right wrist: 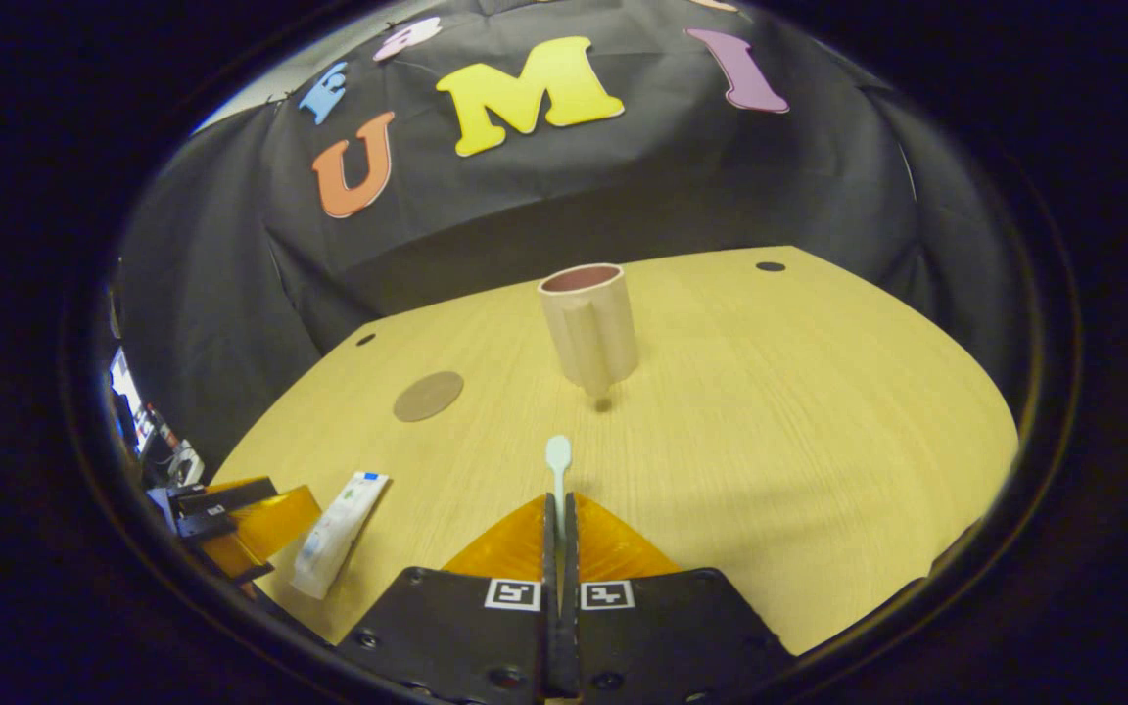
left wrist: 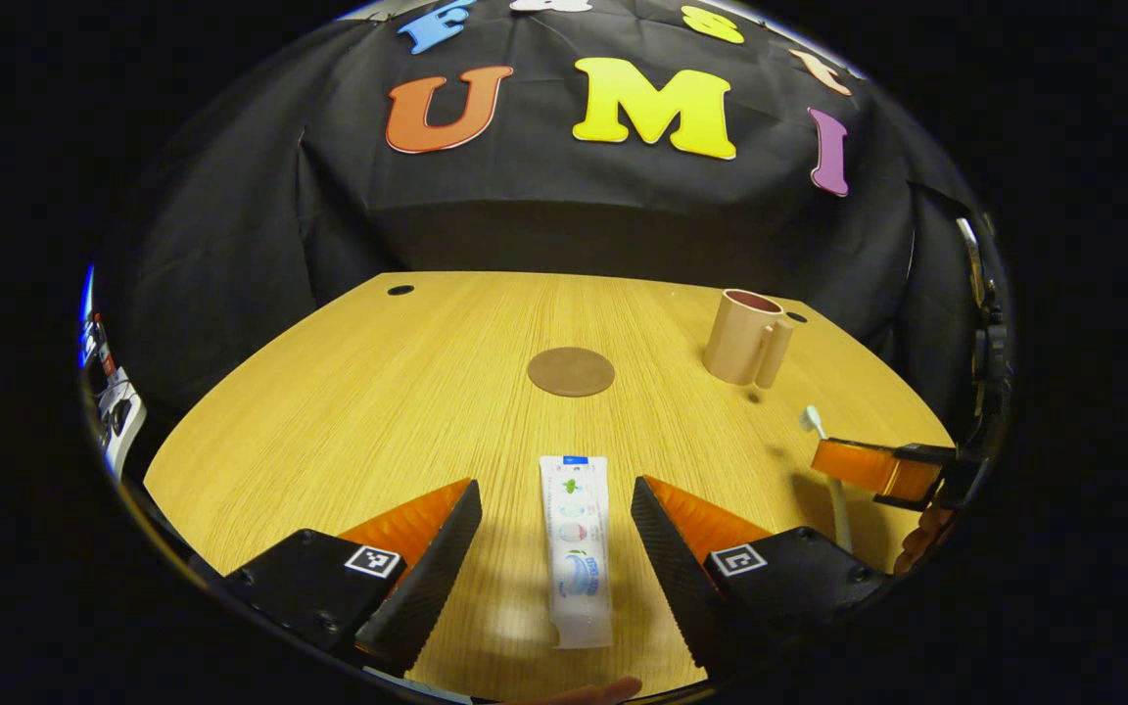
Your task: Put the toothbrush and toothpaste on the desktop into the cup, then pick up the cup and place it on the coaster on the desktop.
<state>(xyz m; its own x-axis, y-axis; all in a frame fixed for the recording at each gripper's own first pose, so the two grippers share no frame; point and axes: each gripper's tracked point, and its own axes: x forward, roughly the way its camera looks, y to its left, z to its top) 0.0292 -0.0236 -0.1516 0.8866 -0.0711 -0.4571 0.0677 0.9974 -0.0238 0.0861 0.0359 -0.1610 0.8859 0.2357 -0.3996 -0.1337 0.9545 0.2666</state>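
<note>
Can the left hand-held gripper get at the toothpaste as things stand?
Probably yes. The left hand-held gripper is open with the toothpaste lying flat on the desktop between its fingers, nothing on or against the tube.

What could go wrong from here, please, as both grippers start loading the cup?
The right gripper pinches the toothbrush with its head projecting forward; it could knock the cup's rim and tip it. The left gripper straddles the toothpaste, which lies flat on the desktop, so its fingers may scrape the wood or slip off.
</note>
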